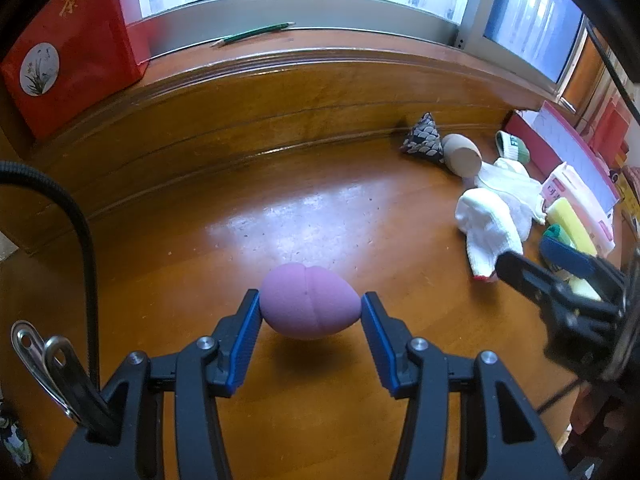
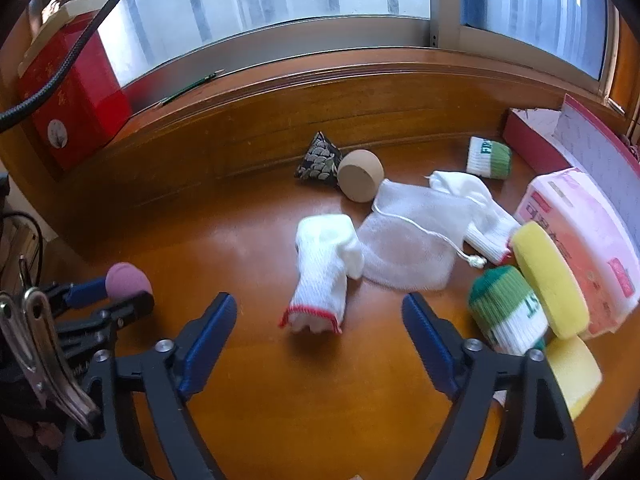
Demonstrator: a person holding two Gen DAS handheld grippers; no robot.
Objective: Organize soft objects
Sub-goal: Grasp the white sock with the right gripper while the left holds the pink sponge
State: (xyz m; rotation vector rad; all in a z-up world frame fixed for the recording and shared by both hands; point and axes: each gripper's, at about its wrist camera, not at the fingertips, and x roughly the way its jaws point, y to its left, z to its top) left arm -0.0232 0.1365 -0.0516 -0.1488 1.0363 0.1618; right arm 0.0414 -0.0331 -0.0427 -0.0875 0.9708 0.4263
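Wooden tabletop runs up to a window sill, a red box at its far left corner. Gloves, a mesh bag, sponges and a tissue pack crowd the right edge. Left gripper is clamped on a mauve egg-shaped sponge, clear of the wood. Right gripper stands apart, empty, over one glove.

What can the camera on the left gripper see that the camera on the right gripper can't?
Only the left wrist view shows the whole purple egg-shaped sponge end on end, squeezed between the left gripper pads above the wooden table.

Only the right wrist view shows the white mesh bag spread flat, the whole green-and-white sock, and the open right gripper with nothing in it.

Both show the white glove, the tan sponge, the patterned pouch and the red box.
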